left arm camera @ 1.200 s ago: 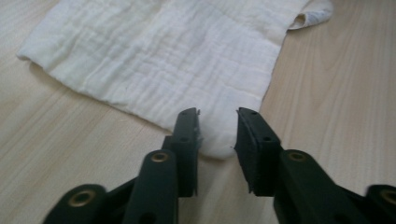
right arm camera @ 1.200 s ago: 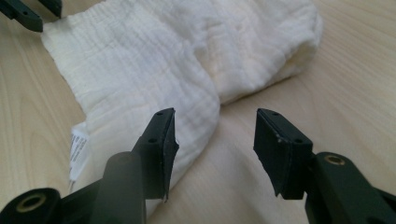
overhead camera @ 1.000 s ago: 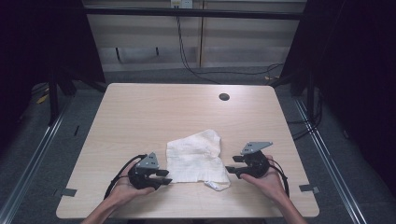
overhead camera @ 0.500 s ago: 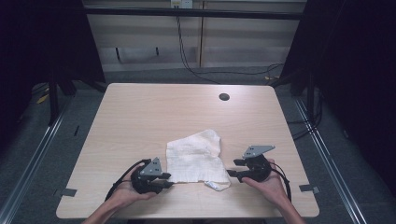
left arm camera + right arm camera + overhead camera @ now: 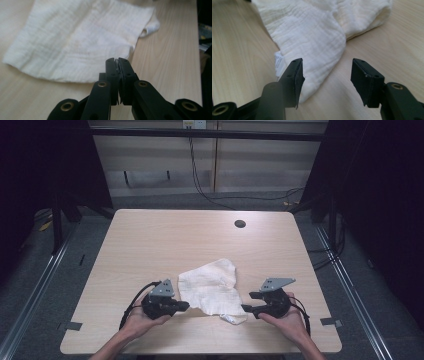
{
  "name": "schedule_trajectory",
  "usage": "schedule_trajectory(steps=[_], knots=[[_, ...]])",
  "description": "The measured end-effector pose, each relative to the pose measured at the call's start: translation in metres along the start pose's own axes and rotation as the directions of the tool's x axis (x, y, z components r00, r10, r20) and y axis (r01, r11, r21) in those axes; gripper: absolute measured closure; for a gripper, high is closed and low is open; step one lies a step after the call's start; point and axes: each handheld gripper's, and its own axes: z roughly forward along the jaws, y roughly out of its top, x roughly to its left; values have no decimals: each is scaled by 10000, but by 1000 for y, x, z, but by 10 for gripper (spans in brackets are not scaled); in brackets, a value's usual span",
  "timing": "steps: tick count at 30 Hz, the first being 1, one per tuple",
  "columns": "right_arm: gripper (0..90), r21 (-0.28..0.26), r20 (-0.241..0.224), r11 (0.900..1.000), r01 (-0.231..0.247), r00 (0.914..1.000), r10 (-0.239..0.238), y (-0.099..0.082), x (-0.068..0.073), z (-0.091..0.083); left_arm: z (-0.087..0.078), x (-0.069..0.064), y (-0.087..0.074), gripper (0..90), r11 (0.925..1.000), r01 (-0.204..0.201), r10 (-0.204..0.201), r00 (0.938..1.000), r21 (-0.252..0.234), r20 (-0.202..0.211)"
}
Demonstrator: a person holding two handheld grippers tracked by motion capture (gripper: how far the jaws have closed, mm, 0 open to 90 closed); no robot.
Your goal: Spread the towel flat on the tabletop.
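Cloth (image 5: 210,287) lies crumpled on the near half of the surface (image 5: 150,240), between the two tongs. Likely step: pick up corners to spread or fold it.

Left tongs (image 5: 182,306) are clenched with nothing between the jaws, tips just short of the cloth's near-left edge (image 5: 75,81). Right tongs (image 5: 246,309) are released, jaws wide, straddling the near-right corner; the tag (image 5: 278,62) sits just beside its left jaw.

To do it well:
- Left has to release first, then slide under or over the edge; closing where it is would catch nothing.
- Right: push slightly deeper so the pads (image 5: 298,75) close on cloth, not just the tip. It looks like a doubled layer there, so check both layers are caught, or only one if unfolding.
- Keep the jaws low and flat to the surface; thin fabric slips out easily.

Room: far half of the surface is bare except a small dark hole (image 5: 240,224) near the far edge. Plenty of space to pull forward and sideways. Near edge is close to the hands, so drag away, not toward.
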Motion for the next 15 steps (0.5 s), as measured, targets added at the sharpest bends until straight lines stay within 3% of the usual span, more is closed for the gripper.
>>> schedule_trajectory(steps=[3,4,7,10,15], knots=[[414,161,-124,9998,134,9998,-132,-2,9,1,-9,5,10,878,9981,246,-249,9997,-569,-34],[413,195,-176,9996,197,9997,-194,-2,11,2,-14,11,16,878,9945,419,-435,9989,-957,-148],[402,237,-253,9995,198,9995,-192,-4,14,4,-20,17,21,878,9899,658,-686,9975,-1252,-182],[394,481,-312,9985,260,9992,-246,-6,16,12,-29,26,24,878,9807,980,-1045,9941,-1690,-299],[385,636,-437,9972,402,9983,-375,-7,17,22,-36,30,21,878,9744,1158,-1257,9912,-1925,-402]])
